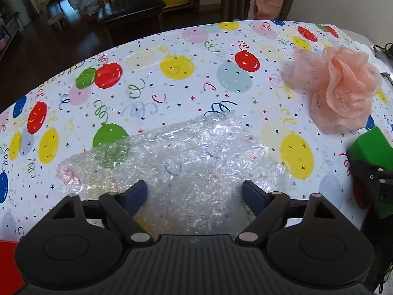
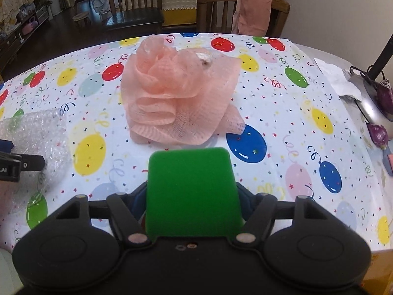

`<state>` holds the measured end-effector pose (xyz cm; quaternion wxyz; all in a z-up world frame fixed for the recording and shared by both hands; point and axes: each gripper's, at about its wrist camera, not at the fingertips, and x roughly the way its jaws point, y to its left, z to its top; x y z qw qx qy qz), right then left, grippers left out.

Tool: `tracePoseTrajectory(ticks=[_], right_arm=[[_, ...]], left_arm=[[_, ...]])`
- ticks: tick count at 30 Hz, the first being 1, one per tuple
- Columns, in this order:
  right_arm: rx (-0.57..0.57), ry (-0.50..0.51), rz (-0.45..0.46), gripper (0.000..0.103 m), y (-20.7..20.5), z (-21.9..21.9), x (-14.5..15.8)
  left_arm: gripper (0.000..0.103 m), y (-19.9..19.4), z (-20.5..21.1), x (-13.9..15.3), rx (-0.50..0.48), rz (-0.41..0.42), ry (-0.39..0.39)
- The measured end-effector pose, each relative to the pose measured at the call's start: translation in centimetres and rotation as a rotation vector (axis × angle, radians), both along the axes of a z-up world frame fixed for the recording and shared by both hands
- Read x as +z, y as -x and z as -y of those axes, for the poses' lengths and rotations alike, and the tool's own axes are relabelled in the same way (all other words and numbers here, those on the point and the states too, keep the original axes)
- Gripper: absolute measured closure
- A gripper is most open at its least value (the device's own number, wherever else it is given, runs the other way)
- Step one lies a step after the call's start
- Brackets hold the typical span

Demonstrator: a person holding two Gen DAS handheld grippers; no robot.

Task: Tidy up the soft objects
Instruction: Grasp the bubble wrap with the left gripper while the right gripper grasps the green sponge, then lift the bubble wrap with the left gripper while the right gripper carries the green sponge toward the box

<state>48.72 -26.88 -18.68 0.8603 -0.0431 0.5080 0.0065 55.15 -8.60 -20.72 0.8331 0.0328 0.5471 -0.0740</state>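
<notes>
Left wrist view: the left gripper is seen spread wide, its blue-padded fingers held apart over a crumpled sheet of clear bubble wrap, nothing being grasped between them. The wrap lies flat on the tabletop, which is covered with a white balloon-printed cloth. A peach-pink mesh bath pouf is seen resting farther back to the right, apart from the wrap. From the right wrist view, the right gripper is seen clenched on a green rectangular foam sponge, which is held just above the cloth, near the pouf's front edge. A wooden chair draped with pink cloth is seen behind the tabletop.
</notes>
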Motion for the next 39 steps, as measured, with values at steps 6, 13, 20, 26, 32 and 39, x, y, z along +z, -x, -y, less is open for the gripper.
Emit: tracePoseTrajectory(ticks=[6,13,20,26,32,39], right_arm=[[0.015,0.016,0.013,0.034,0.3,-0.4,0.1],[0.015,0.009,0.055,0.034,0.6,-0.3,1.2],[0.036,-0.001,0.099,0.035,1.2,-0.4,2.8],[0.053,-0.043,0.142,0.035,2.4,-0.6,5.2],[0.103,-0.074,0.195,0.035,4.2,-1.4,8.2],[0.150,-0.091,0.226,0.035,6.3,-2.7,11.5]], left_arm=[[0.059,0.1,-0.3,0.5,0.023,0.041,-0.004],[0.082,0.0,-1.0,0.9,0.052,0.049,0.006],[0.087,0.6,-1.2,1.7,0.066,0.067,0.028],[0.089,1.5,-1.4,3.5,0.064,0.086,0.051],[0.089,2.9,-1.7,6.1,0.076,0.131,0.062],[0.089,5.3,-2.1,9.2,0.082,0.153,0.086]])
